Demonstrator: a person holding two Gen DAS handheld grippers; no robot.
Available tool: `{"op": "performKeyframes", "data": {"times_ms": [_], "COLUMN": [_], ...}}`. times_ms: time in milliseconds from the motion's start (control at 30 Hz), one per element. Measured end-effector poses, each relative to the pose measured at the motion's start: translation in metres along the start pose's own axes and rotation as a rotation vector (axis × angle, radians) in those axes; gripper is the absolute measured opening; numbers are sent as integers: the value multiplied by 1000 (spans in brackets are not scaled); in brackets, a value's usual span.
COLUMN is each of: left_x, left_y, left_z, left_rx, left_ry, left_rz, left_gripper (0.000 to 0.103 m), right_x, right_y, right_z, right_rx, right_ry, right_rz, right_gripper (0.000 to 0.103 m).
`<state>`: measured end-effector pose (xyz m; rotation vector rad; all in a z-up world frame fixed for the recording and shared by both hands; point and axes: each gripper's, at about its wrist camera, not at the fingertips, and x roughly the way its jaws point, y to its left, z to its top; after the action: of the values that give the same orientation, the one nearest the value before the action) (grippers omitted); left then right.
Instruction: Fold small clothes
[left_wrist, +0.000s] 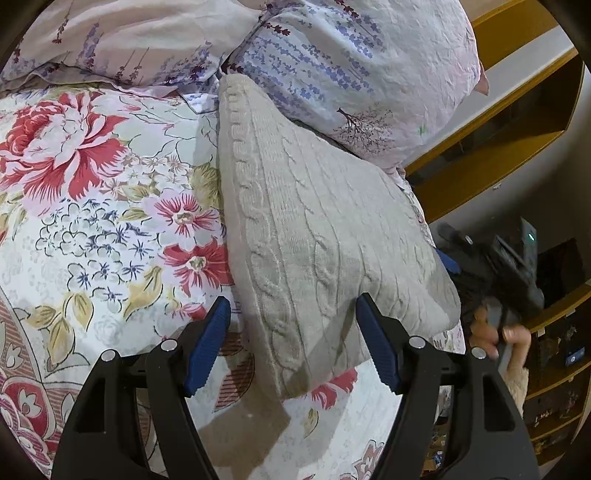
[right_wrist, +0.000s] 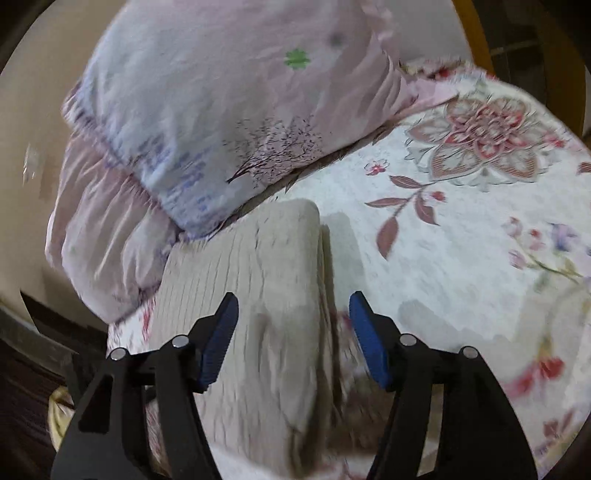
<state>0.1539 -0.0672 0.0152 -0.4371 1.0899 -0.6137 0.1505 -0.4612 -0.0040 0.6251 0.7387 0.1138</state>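
A beige cable-knit garment (left_wrist: 314, 229) lies folded into a thick oblong on the floral bedsheet (left_wrist: 92, 221), its far end against a pillow. My left gripper (left_wrist: 293, 339) hovers over its near end, open, with the blue pads standing wide on either side and not pressing the knit. In the blurred right wrist view the same folded garment (right_wrist: 258, 295) lies below my right gripper (right_wrist: 293, 339), which is also open with nothing pinched between its pads. At the right edge of the left wrist view a person's hand (left_wrist: 495, 336) holds the black body of the right gripper.
A lilac-printed pillow (left_wrist: 351, 74) (right_wrist: 221, 110) rests at the head of the bed, with a second pink pillow (left_wrist: 129, 37) (right_wrist: 99, 240) beside it. Yellow wooden shelving (left_wrist: 498, 129) stands past the bed's edge. Floral sheet (right_wrist: 461, 258) stretches away from the garment.
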Motion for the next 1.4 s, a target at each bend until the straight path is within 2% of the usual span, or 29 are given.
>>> {"op": "performKeyframes", "data": {"times_ms": [33,100,133,167,200,267,367,433,500,633,700,767,800,867,933,1200,1300,1333,1367,1400], "left_x": [1,3,3,4,4,6,8,9,11,12,13,13,13,12,10,12,15,15,16,16], "left_y": [1,2,2,2,3,2,0,-1,-2,-2,-2,-3,-4,-3,-3,-16,-21,-22,-24,-24], "left_z": [1,4,4,5,5,6,9,9,9,8,7,8,9,9,10,11,10,10,10,9], "left_rx": [-2,-4,-3,0,4,11,20,22,23,30,34,39,41,44,46,119,147,153,158,159], "left_ry": [0,2,2,2,2,0,-6,-8,-7,-6,-6,-7,-9,-16,-23,-41,-47,-47,-47,-46], "left_rz": [1,0,-1,0,0,4,8,9,8,11,11,16,20,27,35,134,170,176,185,188], "left_gripper": [70,70,70,70,70,70,70,70,70,70,70,70,70,70,70,72,72,72,72,72], "right_x": [11,26,33,38,45,46,23,9,8,44,64,67,65,51,33,-4,-8,-7,-6,-6], "right_y": [-2,-5,-4,-4,0,11,45,62,71,54,44,40,40,38,31,-9,-14,-14,-13,-11], "right_z": [7,15,18,18,19,18,19,19,17,21,20,18,17,18,16,-18,-30,-33,-36,-37], "right_rx": [22,41,39,33,18,-44,-226,-301,-357,-329,-300,-297,-300,-264,-212,-43,-24,-30,-43,-59], "right_ry": [18,41,57,66,77,48,-117,-213,-255,-145,-79,-55,-61,-80,-94,-15,1,8,10,11], "right_rz": [5,-10,-20,-29,-21,-34,-53,-56,-137,-328,-362,-362,-360,-329,-260,-56,-24,-23,-21,-8], "right_gripper": [62,54,42,22,15,9,8,8,8,8,8,13,17,37,47,50,49,38,14,12]}}
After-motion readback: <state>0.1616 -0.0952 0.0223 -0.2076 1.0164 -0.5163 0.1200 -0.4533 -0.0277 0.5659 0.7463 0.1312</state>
